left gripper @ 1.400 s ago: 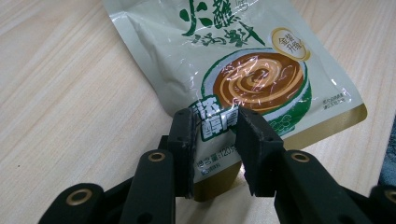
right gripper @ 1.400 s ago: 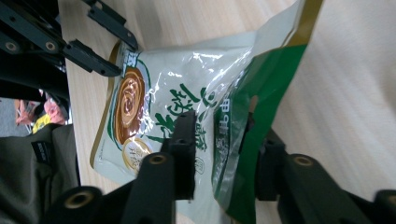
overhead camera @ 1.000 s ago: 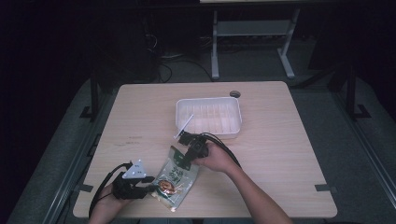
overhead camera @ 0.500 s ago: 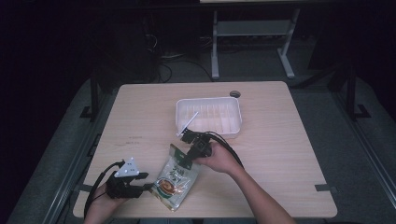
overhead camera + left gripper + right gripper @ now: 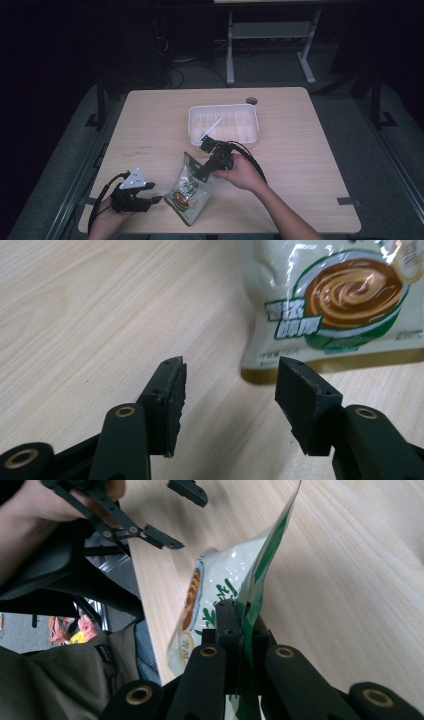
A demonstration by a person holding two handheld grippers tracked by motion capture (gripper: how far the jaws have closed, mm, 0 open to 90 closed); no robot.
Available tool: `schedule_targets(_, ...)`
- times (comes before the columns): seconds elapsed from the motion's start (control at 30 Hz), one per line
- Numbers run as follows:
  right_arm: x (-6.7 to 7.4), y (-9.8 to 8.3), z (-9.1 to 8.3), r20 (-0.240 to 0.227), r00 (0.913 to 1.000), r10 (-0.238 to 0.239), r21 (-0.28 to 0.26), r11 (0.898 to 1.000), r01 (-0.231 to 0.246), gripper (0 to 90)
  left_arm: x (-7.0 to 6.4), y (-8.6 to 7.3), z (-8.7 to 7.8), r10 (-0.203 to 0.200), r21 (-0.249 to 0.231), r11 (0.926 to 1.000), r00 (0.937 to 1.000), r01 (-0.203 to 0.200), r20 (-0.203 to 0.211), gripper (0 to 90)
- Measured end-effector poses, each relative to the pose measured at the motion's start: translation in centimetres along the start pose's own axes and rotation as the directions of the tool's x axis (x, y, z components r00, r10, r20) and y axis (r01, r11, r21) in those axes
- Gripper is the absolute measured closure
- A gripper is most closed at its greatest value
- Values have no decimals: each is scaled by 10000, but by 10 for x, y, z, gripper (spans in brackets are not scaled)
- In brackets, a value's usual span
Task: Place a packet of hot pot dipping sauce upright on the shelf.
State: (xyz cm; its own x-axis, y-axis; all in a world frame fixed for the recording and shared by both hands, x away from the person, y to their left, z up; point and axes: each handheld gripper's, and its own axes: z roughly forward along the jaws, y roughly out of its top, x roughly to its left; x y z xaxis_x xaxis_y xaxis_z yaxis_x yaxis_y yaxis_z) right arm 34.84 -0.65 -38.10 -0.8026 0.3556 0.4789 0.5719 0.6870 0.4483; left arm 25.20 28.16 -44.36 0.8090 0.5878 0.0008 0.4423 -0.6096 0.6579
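- We hold the right gripper (image 5: 202, 169) over the middle of the wooden table (image 5: 310, 150), just in front of the white plastic tray (image 5: 248, 131).
- In the right gripper view, its two black jaws are pressed together on the upper edge of the snack pouch (image 5: 220, 587), with the green-and-white film pinched flat between the pads.
- In the high view, the snack pouch (image 5: 192, 187) hangs tilted from that pinched edge, and its lower end lies toward the near table edge. We cannot tell from this view whether the lower end rests on the tabletop.
- We hold the left gripper (image 5: 154, 201) near the near-left corner of the table, just beside the lower end of the pouch and apart from it.
- In the left gripper view, the left gripper (image 5: 230, 395) stands spread, its jaws having just been opening, with only bare tabletop between the pads.
- In the same view, the bottom seam of the snack pouch (image 5: 330, 305) lies just beyond the right-hand jaw, without touching it. The printed face shows a brown swirl in a bowl.
- The white plastic tray holds a thin white stick (image 5: 212, 128) laid on a slant across its ribbed floor.
- In the right gripper view, the left gripper (image 5: 165, 515) appears farther off, with a hand (image 5: 45, 505) around it.
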Motion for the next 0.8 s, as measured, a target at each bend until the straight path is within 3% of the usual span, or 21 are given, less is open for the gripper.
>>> schedule_targets(0.37,16,-1,-22,256,9997,53,-405,9992,-43,897,1,-1,1,-33,13,10000,9999,33,-118,433)
schedule_targets(0.57,19,2,-36,157,9994,308,-808,9963,-294,898,2,-1,1,-2,63,10000,9999,3,-152,425)
schedule_targets(0.8,18,8,-55,574,9950,823,-1211,9898,-749,898,2,-2,1,-5,87,10000,9998,7,-202,420)
